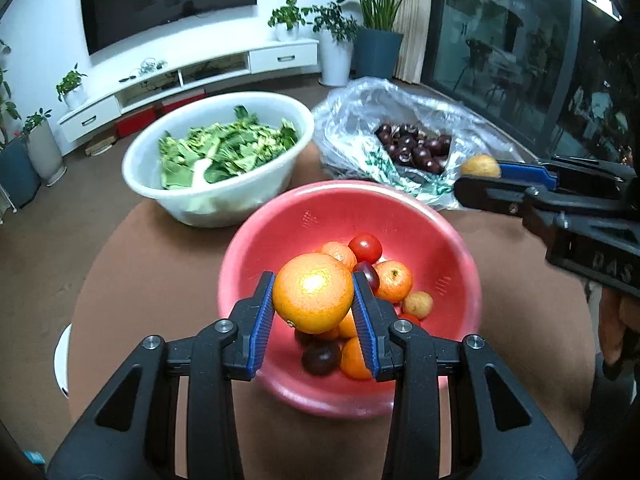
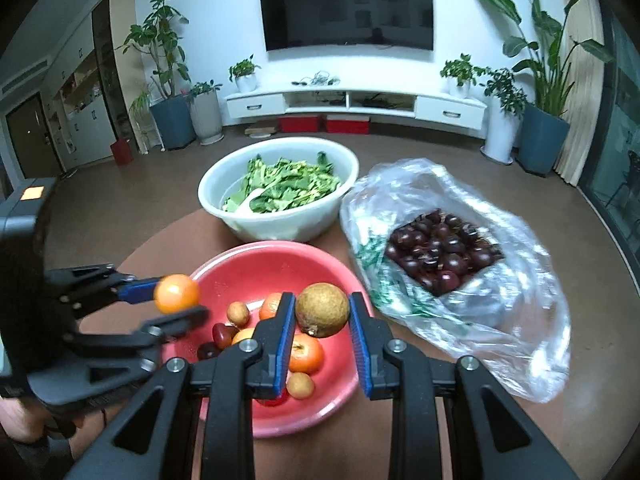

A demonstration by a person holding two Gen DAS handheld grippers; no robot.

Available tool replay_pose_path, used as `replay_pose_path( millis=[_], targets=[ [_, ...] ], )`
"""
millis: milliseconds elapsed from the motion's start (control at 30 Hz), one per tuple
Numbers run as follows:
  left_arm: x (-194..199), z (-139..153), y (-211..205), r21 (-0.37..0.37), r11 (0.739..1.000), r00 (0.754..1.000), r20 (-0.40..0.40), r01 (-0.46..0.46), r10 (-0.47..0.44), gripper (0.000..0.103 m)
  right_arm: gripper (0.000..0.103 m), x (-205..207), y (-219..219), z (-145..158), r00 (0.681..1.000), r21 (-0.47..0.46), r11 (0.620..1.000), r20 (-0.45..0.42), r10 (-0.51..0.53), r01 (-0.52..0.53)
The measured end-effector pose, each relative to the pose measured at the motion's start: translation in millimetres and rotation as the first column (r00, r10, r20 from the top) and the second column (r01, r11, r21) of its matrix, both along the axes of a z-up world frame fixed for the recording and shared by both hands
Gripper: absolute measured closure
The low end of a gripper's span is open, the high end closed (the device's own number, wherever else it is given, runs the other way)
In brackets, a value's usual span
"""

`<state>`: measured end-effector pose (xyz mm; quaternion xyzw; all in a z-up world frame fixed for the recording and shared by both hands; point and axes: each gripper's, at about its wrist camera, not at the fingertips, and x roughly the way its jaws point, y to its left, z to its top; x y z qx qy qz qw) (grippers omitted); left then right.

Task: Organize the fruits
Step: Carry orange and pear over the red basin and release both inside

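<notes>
A pink bowl point(image 1: 304, 216) point(image 2: 340, 392) on the round brown table holds several small fruits: oranges, a red tomato point(image 1: 365, 248), dark plums and pale yellow ones. My left gripper point(image 1: 313, 300) point(image 2: 176, 296) is shut on an orange point(image 1: 313, 293) point(image 2: 176, 293), held above the bowl's near side. My right gripper point(image 2: 322, 312) point(image 1: 478, 170) is shut on a brownish-green round fruit point(image 2: 322, 309) point(image 1: 480, 165), also lifted over the bowl. Blue pads press both fruits from the sides.
Behind the pink bowl stands a white basin point(image 1: 148, 184) point(image 2: 280, 228) of leafy greens. To its right lies an open clear plastic bag point(image 1: 360, 120) point(image 2: 520, 320) with a box of dark plums point(image 2: 440, 256). A hand point(image 1: 612, 320) grips the right tool.
</notes>
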<state>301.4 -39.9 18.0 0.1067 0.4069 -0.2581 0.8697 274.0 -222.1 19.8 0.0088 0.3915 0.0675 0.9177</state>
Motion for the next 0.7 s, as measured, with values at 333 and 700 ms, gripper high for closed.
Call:
replay_pose_path(
  millis=[333,700],
  targets=[
    [18.0,-34.2,-18.0,0.01,1.0,1.0,-0.027,0.011,-0.01,0.068,0.074,23.4,7.5,-38.7,0.997,-0.003,1.0,-0.07,0.009,-0.009],
    [28.2,-51.4,-22.6,0.038,0.999,0.999,-0.039,0.014,-0.012,0.068,0.074,33.6,20.5,-61.9,0.992,-0.04,0.998,-0.123,0.037,-0.042]
  ],
)
